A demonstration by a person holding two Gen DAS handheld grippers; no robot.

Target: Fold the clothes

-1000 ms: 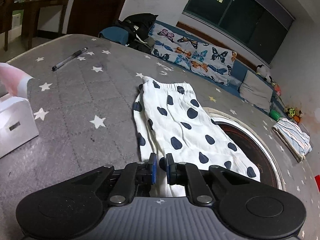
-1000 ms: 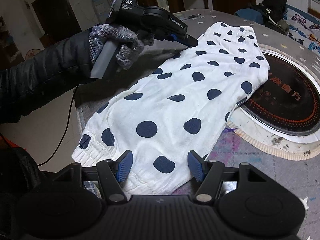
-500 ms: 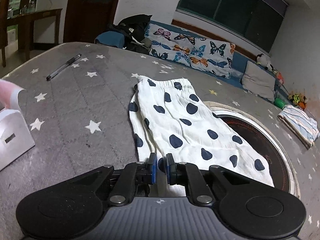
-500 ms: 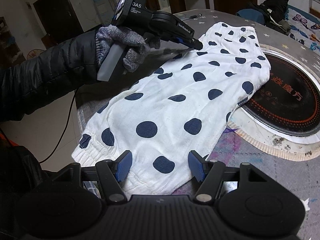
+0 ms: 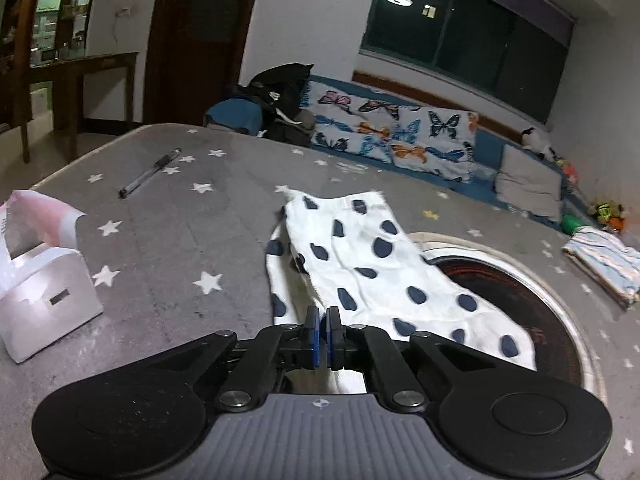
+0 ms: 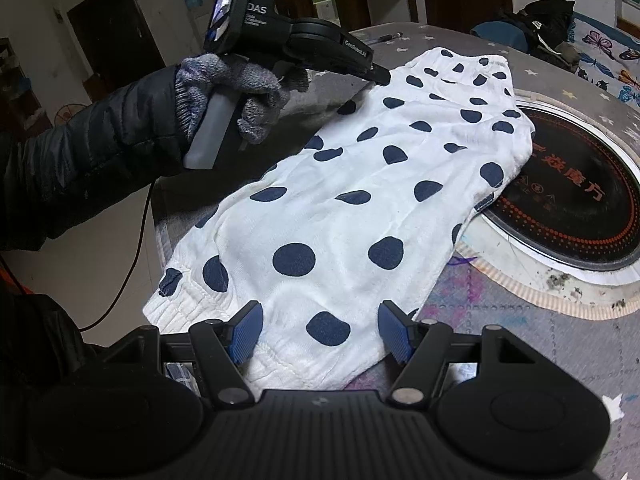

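Note:
White trousers with navy dots lie lengthwise on the grey star-print table. My left gripper is shut on the trousers' left edge, which rises in a ridge up to the pads. In the right wrist view the trousers stretch from a ribbed cuff near me to the waistband far away. There a gloved hand holds the left gripper at the far left edge. My right gripper is open just above the near cuff end, with cloth between and below its pads.
A round black hob is set in the table and lies partly under the trousers. A white tissue box and a pen sit on the left. A folded striped cloth is at the far right. The table edge runs close to the cuff.
The left gripper, still shut on the trousers' edge, has risen and moved toward the waistband, lifting that edge. The right gripper has stayed open over the cuff.

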